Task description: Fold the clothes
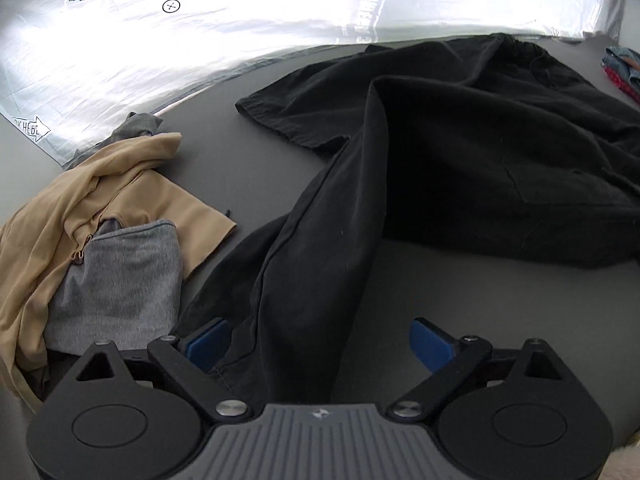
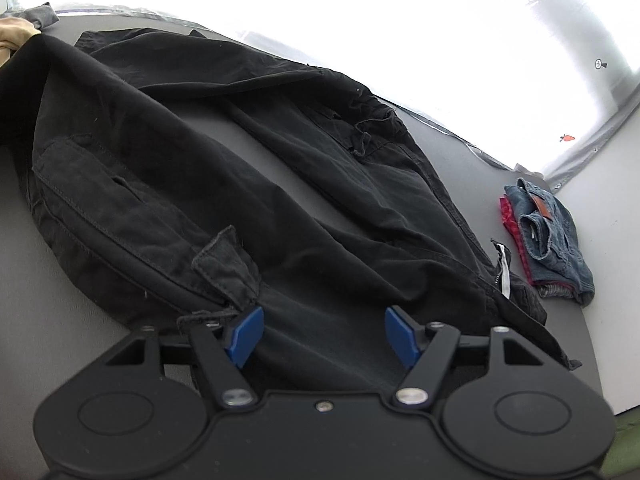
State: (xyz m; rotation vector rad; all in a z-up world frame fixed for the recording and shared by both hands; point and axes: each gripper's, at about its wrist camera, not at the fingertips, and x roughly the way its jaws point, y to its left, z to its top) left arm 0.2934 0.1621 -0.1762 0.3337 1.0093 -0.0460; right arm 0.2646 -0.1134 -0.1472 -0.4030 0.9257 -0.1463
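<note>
A pair of black trousers (image 1: 460,152) lies spread on the grey table (image 1: 248,168). One leg runs from the waist toward my left gripper (image 1: 320,342), which is open with the leg's end between its blue pads. In the right wrist view the trousers (image 2: 248,184) show their waistband, belt loops and pockets. My right gripper (image 2: 324,334) is open, low over the waist end, with the cloth between its blue pads.
A heap of tan and grey clothes (image 1: 100,232) lies at the left. Folded jeans on red cloth (image 2: 548,236) lie at the right. A shiny white sheet with carrot prints (image 1: 200,40) covers the back of the table.
</note>
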